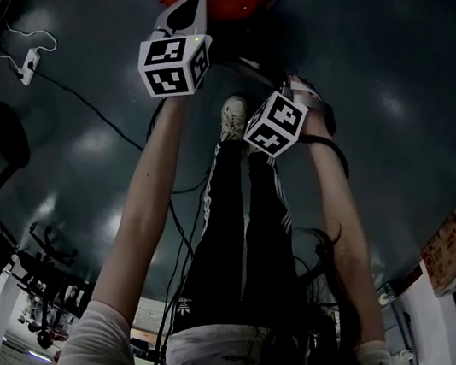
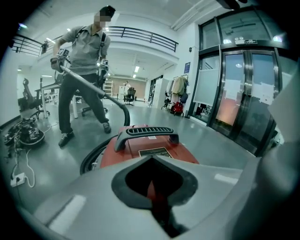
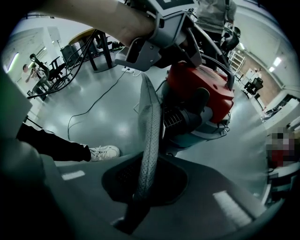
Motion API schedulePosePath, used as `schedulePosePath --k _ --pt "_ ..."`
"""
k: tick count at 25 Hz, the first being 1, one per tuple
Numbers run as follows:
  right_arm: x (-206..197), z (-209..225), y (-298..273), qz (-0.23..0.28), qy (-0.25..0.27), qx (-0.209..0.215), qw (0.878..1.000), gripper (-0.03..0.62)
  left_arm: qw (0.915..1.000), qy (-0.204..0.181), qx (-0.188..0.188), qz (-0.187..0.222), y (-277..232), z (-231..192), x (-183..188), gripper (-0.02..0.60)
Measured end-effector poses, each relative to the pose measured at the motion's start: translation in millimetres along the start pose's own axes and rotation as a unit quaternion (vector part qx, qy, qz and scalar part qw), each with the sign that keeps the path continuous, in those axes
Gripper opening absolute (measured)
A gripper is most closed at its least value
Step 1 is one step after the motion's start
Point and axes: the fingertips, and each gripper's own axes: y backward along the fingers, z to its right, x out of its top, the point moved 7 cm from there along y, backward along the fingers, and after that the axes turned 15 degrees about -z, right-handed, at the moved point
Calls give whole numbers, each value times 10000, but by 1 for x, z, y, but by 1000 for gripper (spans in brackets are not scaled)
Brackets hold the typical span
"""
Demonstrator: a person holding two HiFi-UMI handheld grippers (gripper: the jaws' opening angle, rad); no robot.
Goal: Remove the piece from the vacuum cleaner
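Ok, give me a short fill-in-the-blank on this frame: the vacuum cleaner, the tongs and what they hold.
1. The rounded plastic vacuum cleaner on the floor is ___ in colour.
2. The long grey ribbed piece is clamped in the ___ tongs.
3. The laced sneaker on the floor nearby is ___.
Missing words: red; right; white.
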Motion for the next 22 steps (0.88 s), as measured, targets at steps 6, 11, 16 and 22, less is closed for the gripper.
schedulePosePath --k 6,11,16,22 --pt "-1 -20 3 112 87 174 9997 34 10000 -4 -11 -23 -1 -1 0 2" --pt "-10 -18 11 299 -431 195 9984 35 9999 81 -90 -21 2 0 1 1" --pt "-12 -16 25 375 -445 101 9983 35 10000 22 -51 -2 17 -2 -2 2" --pt "-21 -24 76 357 -484 -10 9982 35 9997 137 -4 194 82 9 4 2"
